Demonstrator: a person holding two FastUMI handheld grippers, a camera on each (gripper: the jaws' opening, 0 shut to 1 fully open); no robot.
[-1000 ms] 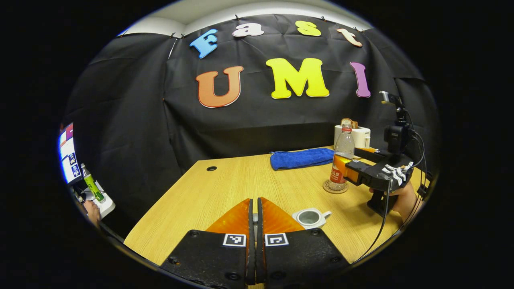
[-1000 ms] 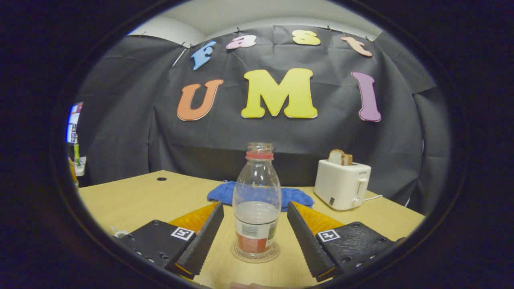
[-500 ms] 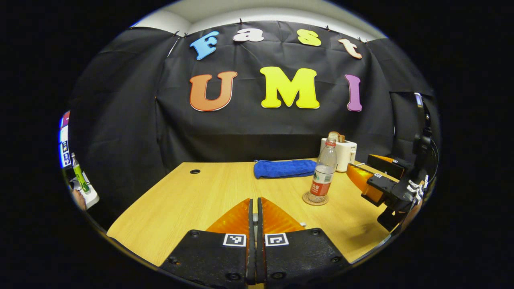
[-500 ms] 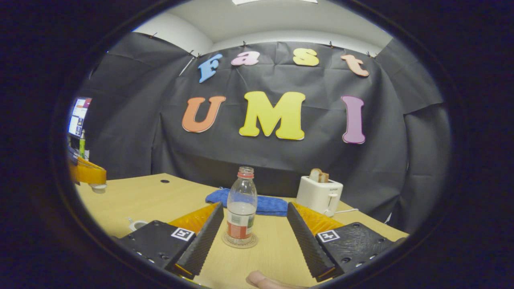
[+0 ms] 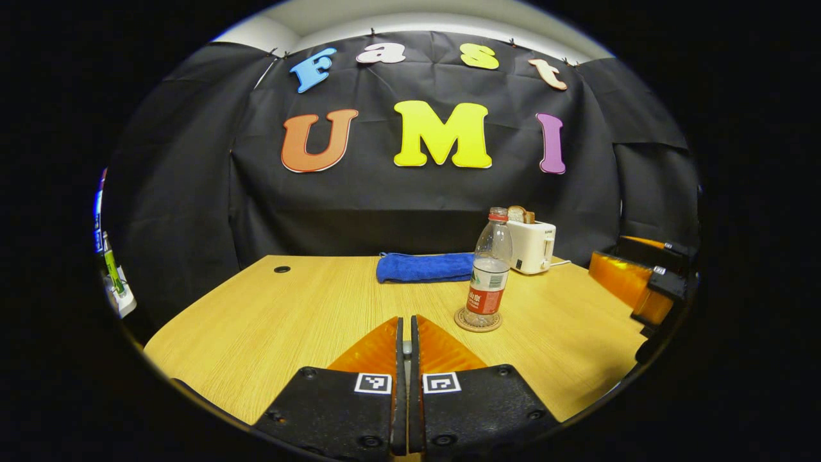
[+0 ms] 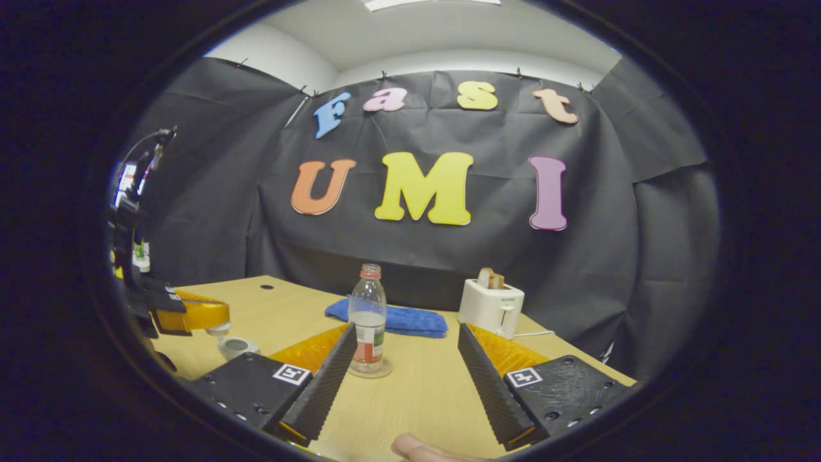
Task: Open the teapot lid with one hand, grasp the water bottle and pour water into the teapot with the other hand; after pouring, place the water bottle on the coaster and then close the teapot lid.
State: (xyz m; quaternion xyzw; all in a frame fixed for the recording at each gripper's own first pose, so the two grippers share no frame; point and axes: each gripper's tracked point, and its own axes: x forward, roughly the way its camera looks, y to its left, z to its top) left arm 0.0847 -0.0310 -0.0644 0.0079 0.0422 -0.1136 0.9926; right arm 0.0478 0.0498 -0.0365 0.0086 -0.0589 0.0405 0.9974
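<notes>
The clear water bottle with a red label stands upright on the round coaster, with a little water in it. In the right gripper view the bottle is ahead and left of my open right gripper, well apart from both fingers. The small white teapot sits uncovered at the left. Just above it my left gripper holds the white lid. In the left gripper view my left gripper is shut, with the lid's knob pinched between its fingers. The right gripper shows at the right edge.
A folded blue cloth lies at the back of the wooden table. A white toaster with bread in it stands to its right. A fingertip shows at the bottom of the right gripper view.
The right gripper has drawn back from the bottle, still open. The left gripper has carried the lid to just above the teapot, which has dropped out of the left gripper view.
</notes>
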